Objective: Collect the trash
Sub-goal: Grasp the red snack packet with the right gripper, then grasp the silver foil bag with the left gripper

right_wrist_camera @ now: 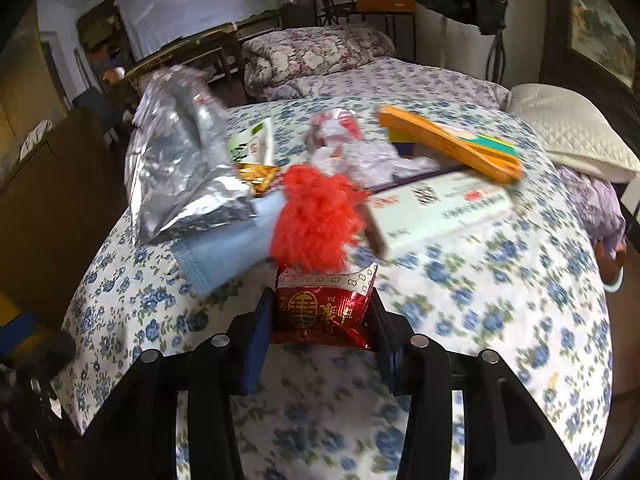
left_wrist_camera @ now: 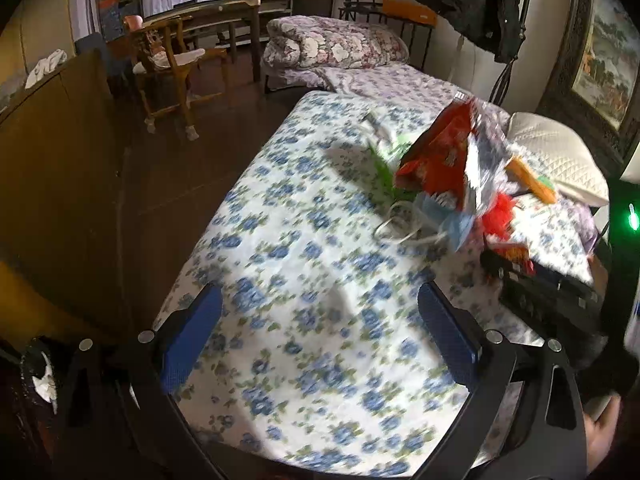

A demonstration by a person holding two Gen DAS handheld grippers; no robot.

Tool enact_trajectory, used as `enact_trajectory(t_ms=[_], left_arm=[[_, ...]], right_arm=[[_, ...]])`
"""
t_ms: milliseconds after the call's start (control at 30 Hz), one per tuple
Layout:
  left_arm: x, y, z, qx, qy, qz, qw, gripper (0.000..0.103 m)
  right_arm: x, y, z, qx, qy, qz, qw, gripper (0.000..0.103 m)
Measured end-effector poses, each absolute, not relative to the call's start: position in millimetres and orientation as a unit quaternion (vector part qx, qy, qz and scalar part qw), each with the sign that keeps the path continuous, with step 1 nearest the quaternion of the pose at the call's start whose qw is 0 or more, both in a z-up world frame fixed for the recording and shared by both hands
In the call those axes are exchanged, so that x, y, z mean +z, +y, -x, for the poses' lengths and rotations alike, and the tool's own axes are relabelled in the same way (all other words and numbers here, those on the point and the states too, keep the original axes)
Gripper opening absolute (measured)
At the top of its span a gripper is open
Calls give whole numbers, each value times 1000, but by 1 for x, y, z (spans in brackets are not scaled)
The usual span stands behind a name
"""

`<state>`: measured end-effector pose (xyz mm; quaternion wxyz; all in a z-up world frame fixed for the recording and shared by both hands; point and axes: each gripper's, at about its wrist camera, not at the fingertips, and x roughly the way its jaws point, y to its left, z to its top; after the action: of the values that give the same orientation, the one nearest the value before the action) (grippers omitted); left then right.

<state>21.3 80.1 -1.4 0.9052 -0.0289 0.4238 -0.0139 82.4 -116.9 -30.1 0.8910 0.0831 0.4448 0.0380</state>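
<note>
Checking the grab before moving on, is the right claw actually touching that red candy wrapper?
Touching. The right wrist view shows the right claw closed on the red candy wrapper, both fingers pressed against its sides.

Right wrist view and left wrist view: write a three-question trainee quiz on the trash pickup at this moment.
1. True or false: the right gripper is shut on the red candy wrapper.
2. Multiple choice: what lies between the fingers of the left gripper? A) a face mask B) nothing, only the floral bedsheet shows behind them C) a foil bag
3. Fill in: the blue face mask lies partly under the ____ foil bag.

Key: 1 true; 2 B; 3 silver
</note>
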Motion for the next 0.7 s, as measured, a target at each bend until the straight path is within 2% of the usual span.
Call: enact_trajectory(t_ms=[300, 700], left_arm=[[32, 28, -61, -57, 405, 25, 912, 96], [18, 14, -97, -32, 407, 15, 913, 95]], right_arm=[[-25, -151, -64, 21, 431, -113, 895, 45], [-24, -158, -62, 37, 422, -137, 895, 45]])
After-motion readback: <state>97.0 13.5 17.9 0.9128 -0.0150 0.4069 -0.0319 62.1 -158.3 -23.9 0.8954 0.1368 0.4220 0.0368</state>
